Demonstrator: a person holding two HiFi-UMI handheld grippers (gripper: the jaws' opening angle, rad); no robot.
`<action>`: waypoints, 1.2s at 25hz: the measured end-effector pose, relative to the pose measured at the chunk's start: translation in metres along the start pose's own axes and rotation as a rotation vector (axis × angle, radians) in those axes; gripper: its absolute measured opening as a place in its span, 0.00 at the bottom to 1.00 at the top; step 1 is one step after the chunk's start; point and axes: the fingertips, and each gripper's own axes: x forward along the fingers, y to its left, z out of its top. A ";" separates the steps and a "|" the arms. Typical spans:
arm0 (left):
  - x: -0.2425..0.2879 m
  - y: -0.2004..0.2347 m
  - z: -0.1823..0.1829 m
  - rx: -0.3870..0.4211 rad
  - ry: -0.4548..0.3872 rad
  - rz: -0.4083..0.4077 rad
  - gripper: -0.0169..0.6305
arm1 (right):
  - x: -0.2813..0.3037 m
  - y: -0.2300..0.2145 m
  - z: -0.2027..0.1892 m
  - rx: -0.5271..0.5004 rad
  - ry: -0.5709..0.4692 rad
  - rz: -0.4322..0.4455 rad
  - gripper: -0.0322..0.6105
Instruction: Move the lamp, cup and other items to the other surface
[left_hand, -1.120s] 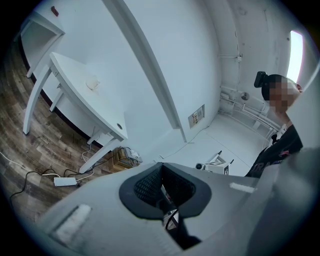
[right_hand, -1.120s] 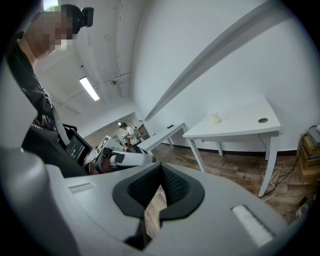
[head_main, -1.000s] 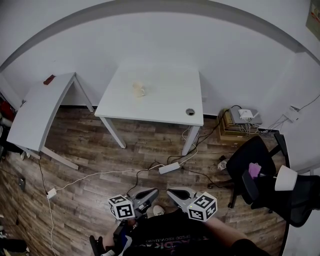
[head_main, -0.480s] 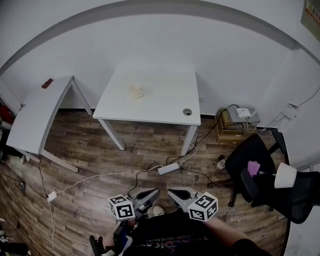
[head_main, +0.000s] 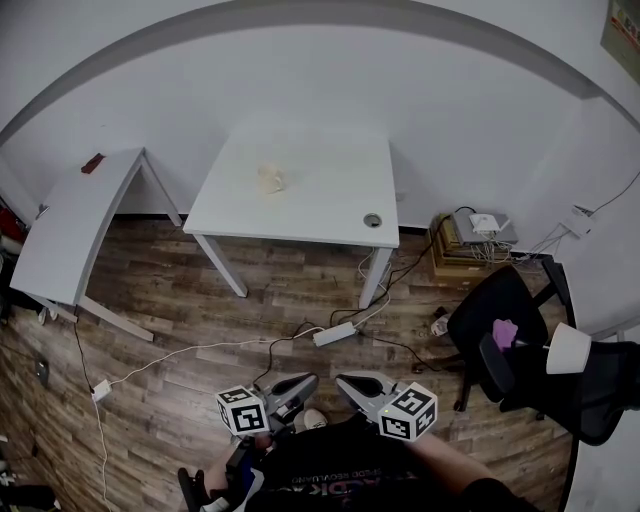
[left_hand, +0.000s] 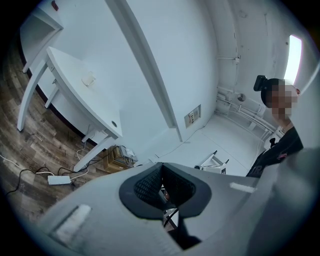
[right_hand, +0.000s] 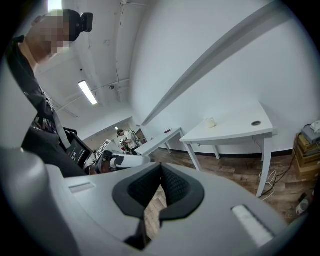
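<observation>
A small cream cup (head_main: 271, 179) stands on the white table (head_main: 330, 215) against the far wall. It also shows as the cup (left_hand: 89, 80) in the left gripper view and as the cup (right_hand: 210, 121) in the right gripper view. A lamp with a white shade (head_main: 568, 349) and a pink item (head_main: 505, 334) lie on the black chairs at the right. My left gripper (head_main: 295, 385) and right gripper (head_main: 350, 383) hang side by side close to my body, far from the table. Both are shut with nothing between the pads, as the left gripper (left_hand: 161, 167) and the right gripper (right_hand: 161, 167) show up close.
A second white table (head_main: 75, 225) stands at the left with a small red thing (head_main: 93, 163) on its far end. A power strip (head_main: 335, 333) and cables lie on the wood floor. Stacked boxes with a router (head_main: 470, 240) sit by the wall.
The head view has drifted slightly, so the room sits a little further left. Both grippers stay as they were, shut and empty.
</observation>
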 end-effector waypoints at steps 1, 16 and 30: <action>0.001 0.000 -0.001 -0.001 0.001 -0.003 0.02 | 0.000 0.000 -0.001 0.002 0.001 0.000 0.06; -0.011 0.009 -0.001 -0.035 -0.034 -0.010 0.02 | 0.007 -0.001 -0.001 0.042 -0.001 -0.003 0.06; -0.027 0.018 0.004 -0.048 -0.061 0.005 0.02 | 0.017 -0.007 -0.001 0.097 -0.007 -0.020 0.06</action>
